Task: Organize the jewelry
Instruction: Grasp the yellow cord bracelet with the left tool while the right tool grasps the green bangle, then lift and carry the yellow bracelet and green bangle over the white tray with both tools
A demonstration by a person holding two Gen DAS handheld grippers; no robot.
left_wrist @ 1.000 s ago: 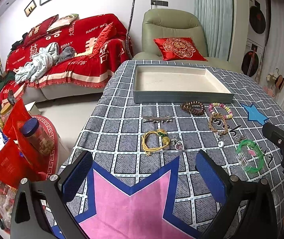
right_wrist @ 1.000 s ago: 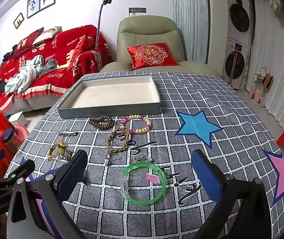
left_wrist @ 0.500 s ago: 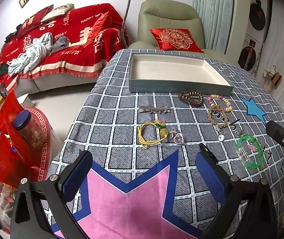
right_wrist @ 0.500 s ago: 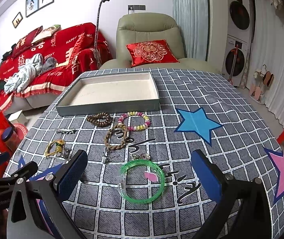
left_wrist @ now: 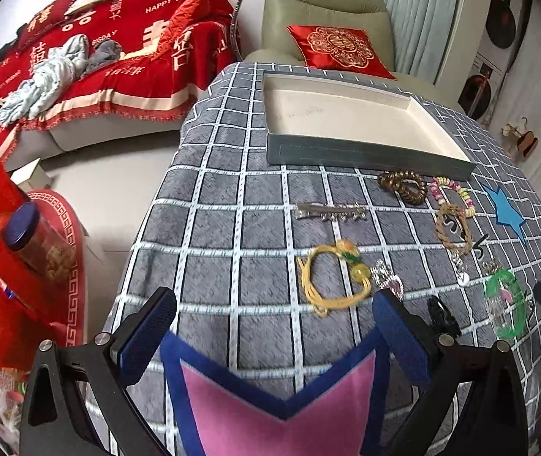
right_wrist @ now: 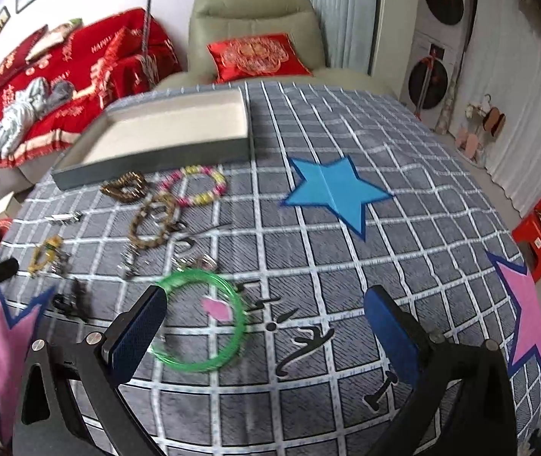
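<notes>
we had both grippers spread wide, holding nothing: left gripper (left_wrist: 270, 326) over the pink star, right gripper (right_wrist: 266, 326) with bare plush cloth (right_wrist: 403, 205) to its right up to the table edge. green bangle (right_wrist: 204, 321) lay flat just past its left finger. flat grey tray (left_wrist: 365, 154) with cream lining sat beyond the jewelry. only the left view showed the yellow cord bracelet (left_wrist: 333, 279) and metal hair clip (left_wrist: 329, 211) sharply; right view blurred.
</notes>
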